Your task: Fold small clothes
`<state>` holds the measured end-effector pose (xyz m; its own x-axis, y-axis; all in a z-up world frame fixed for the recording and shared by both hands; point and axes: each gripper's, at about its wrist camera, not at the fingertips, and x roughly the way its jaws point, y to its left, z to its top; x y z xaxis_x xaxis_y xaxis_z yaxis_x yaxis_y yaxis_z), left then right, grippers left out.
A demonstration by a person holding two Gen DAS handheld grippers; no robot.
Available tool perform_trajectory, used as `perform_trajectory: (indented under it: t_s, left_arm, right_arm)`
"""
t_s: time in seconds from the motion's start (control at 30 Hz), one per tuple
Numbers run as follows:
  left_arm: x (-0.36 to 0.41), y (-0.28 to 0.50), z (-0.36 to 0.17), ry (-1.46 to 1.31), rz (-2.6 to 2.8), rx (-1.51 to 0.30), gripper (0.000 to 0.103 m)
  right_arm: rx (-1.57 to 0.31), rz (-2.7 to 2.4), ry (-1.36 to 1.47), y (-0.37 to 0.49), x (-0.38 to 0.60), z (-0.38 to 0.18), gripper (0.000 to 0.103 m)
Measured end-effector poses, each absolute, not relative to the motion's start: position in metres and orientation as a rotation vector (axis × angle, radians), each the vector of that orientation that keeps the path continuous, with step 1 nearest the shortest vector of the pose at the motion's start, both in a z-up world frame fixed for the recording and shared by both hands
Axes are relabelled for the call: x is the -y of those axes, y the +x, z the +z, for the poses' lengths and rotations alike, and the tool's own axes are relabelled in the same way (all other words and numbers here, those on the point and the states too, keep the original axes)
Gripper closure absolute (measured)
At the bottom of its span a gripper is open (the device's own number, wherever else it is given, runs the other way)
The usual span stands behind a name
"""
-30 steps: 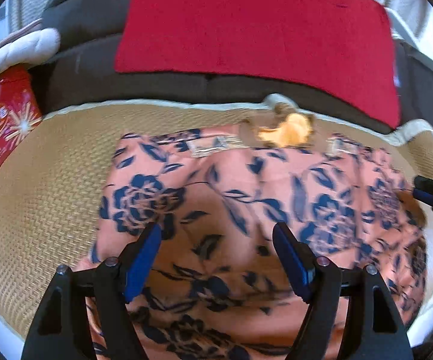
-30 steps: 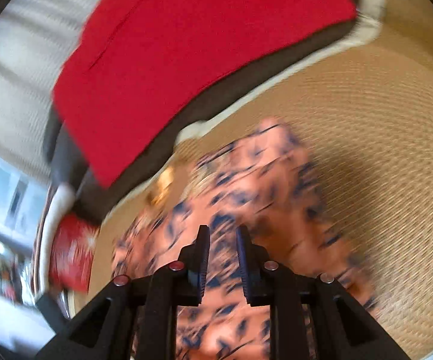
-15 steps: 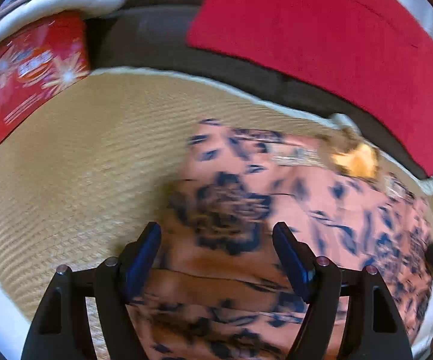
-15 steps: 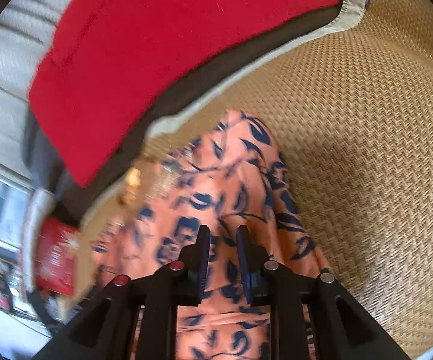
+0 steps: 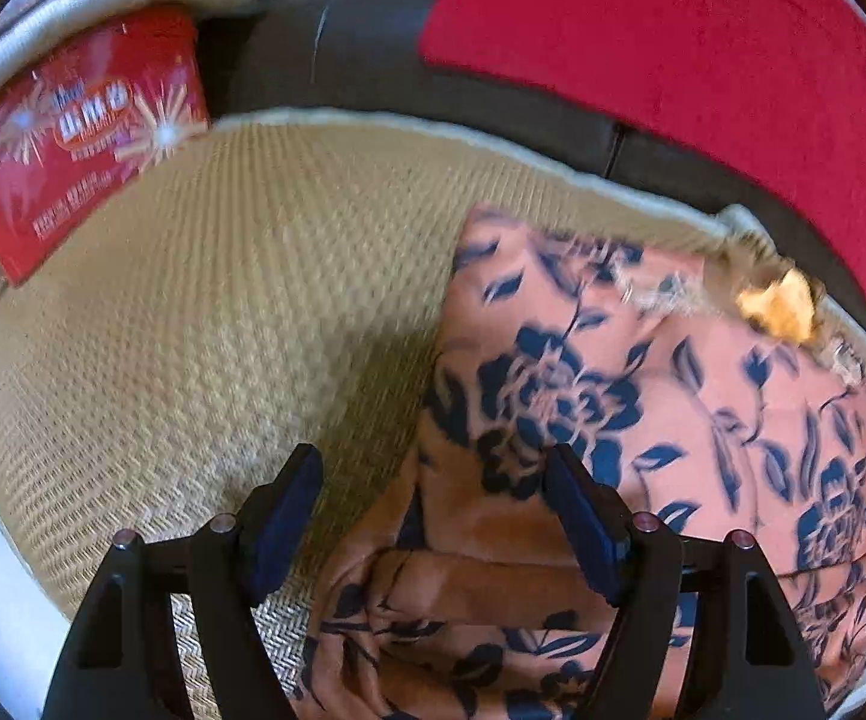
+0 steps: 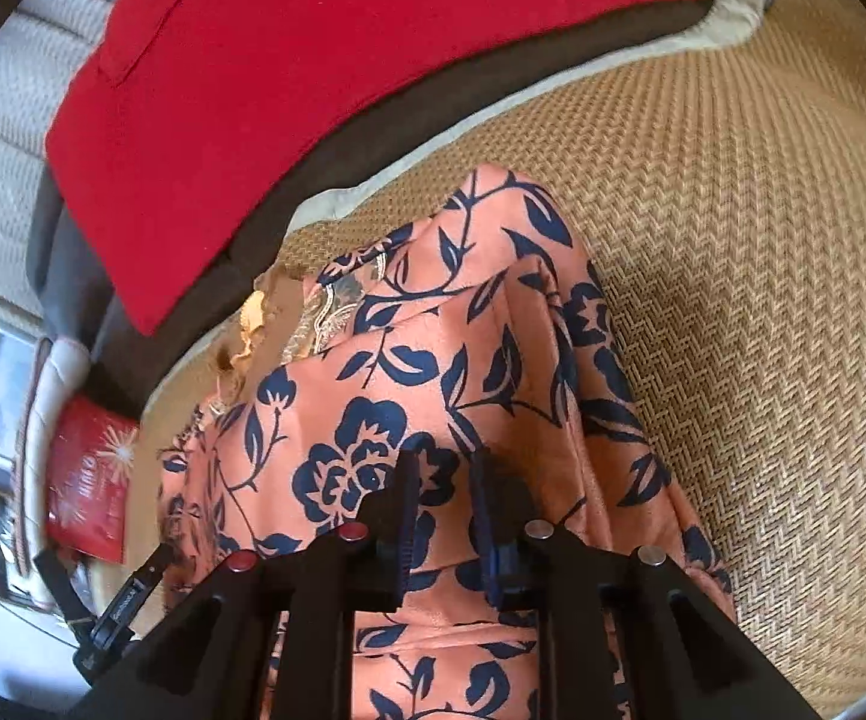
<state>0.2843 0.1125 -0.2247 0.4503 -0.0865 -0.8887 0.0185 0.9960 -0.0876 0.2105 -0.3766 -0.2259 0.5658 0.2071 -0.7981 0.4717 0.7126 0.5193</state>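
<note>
Left wrist view: my left hand-held gripper (image 5: 433,516) stands wide apart above the left edge of the garment (image 5: 643,420), gripping nothing; one finger is over the mat (image 5: 192,330), the other over the cloth. The garment, orange with dark blue flowers, lies crumpled on the woven mat, with a yellow trim piece (image 5: 784,306) at its far edge. A red box (image 5: 78,132) rests at the mat's far left; a red cushion (image 5: 703,60) lies beyond.

Right wrist view: my right hand-held gripper (image 6: 442,516) is drawn narrow, low over the garment (image 6: 433,360); whether cloth is pinched between its fingers, I cannot tell. The mat (image 6: 733,240) is bare to the right.
</note>
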Motion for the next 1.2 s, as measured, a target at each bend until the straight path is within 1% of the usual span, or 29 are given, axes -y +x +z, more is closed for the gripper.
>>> perform_trajectory:
  t_s: [0.03, 0.17, 0.27, 0.33, 0.37, 0.4, 0.43, 0.47, 0.57, 0.6, 0.63, 0.7, 0.8, 0.9, 1.0, 1.03, 1.07, 1.1, 1.13, 1.17, 1.2]
  left_arm:
    - [-0.106, 0.294, -0.234, -0.098, -0.076, -1.104, 0.026]
    - [-0.118, 0.291, -0.226, -0.121, -0.059, -1.054, 0.026]
    - [-0.134, 0.295, -0.223, -0.169, -0.044, -1.039, 0.026]
    - [-0.143, 0.298, -0.226, -0.2, -0.031, -1.056, 0.026]
    - [-0.143, 0.299, -0.226, -0.208, -0.032, -1.07, 0.026]
    - [-0.143, 0.301, -0.229, -0.214, -0.04, -1.092, 0.026]
    - [-0.143, 0.309, -0.237, -0.204, -0.056, -1.116, 0.025]
    - [-0.138, 0.309, -0.237, -0.162, -0.055, -1.11, 0.025]
    - [-0.12, 0.297, -0.232, -0.1, -0.112, -1.08, 0.026]
    - [-0.119, 0.296, -0.23, -0.101, -0.127, -1.073, 0.029]
    - [-0.117, 0.297, -0.229, -0.098, -0.132, -1.066, 0.034]
    - [-0.115, 0.301, -0.23, -0.099, -0.132, -1.062, 0.038]
    - [-0.117, 0.309, -0.229, -0.151, -0.153, -1.056, 0.038]
    - [-0.114, 0.317, -0.228, -0.154, -0.168, -1.039, 0.038]
    - [-0.108, 0.32, -0.231, -0.163, -0.198, -1.041, 0.038]
    - [-0.108, 0.322, -0.231, -0.173, -0.213, -1.045, 0.044]
    - [-0.107, 0.323, -0.232, -0.177, -0.223, -1.049, 0.051]
    - [-0.105, 0.325, -0.234, -0.173, -0.232, -1.059, 0.069]
    - [-0.103, 0.327, -0.235, -0.163, -0.228, -1.065, 0.079]
    - [-0.102, 0.329, -0.236, -0.154, -0.227, -1.063, 0.082]
    - [-0.1, 0.33, -0.237, -0.151, -0.233, -1.059, 0.088]
  right_arm:
    - [-0.977, -0.17, 0.801, 0.209, 0.377, -0.224, 0.081]
    - [-0.918, -0.147, 0.845, 0.193, 0.382, -0.212, 0.081]
    - [-0.879, -0.153, 0.811, 0.177, 0.39, -0.201, 0.08]
    - [-0.873, -0.149, 0.79, 0.171, 0.393, -0.198, 0.073]
    - [-0.875, -0.14, 0.789, 0.17, 0.393, -0.199, 0.07]
    - [-0.892, -0.139, 0.782, 0.169, 0.392, -0.2, 0.052]
    - [-0.908, -0.14, 0.778, 0.168, 0.388, -0.202, 0.028]
    - [-0.907, -0.131, 0.781, 0.168, 0.387, -0.205, 0.026]
    - [-0.899, -0.141, 0.72, 0.174, 0.381, -0.201, 0.026]
    - [-0.879, -0.144, 0.716, 0.172, 0.381, -0.198, 0.026]
    - [-0.842, -0.159, 0.728, 0.168, 0.386, -0.194, 0.026]
    - [-0.796, -0.19, 0.746, 0.161, 0.396, -0.189, 0.026]
    - [-0.746, -0.242, 0.769, 0.156, 0.414, -0.188, 0.026]
    - [-0.754, -0.264, 0.778, 0.166, 0.425, -0.197, 0.026]
    - [-0.809, -0.247, 0.78, 0.184, 0.426, -0.212, 0.026]
    - [-0.835, -0.247, 0.767, 0.189, 0.423, -0.217, 0.026]
    - [-0.865, -0.249, 0.75, 0.196, 0.42, -0.222, 0.027]
    - [-0.884, -0.25, 0.739, 0.2, 0.416, -0.225, 0.031]
    - [-0.885, -0.246, 0.714, 0.204, 0.41, -0.225, 0.043]
    - [-0.898, -0.237, 0.684, 0.207, 0.404, -0.225, 0.048]
    - [-0.92, -0.25, 0.629, 0.211, 0.395, -0.225, 0.054]
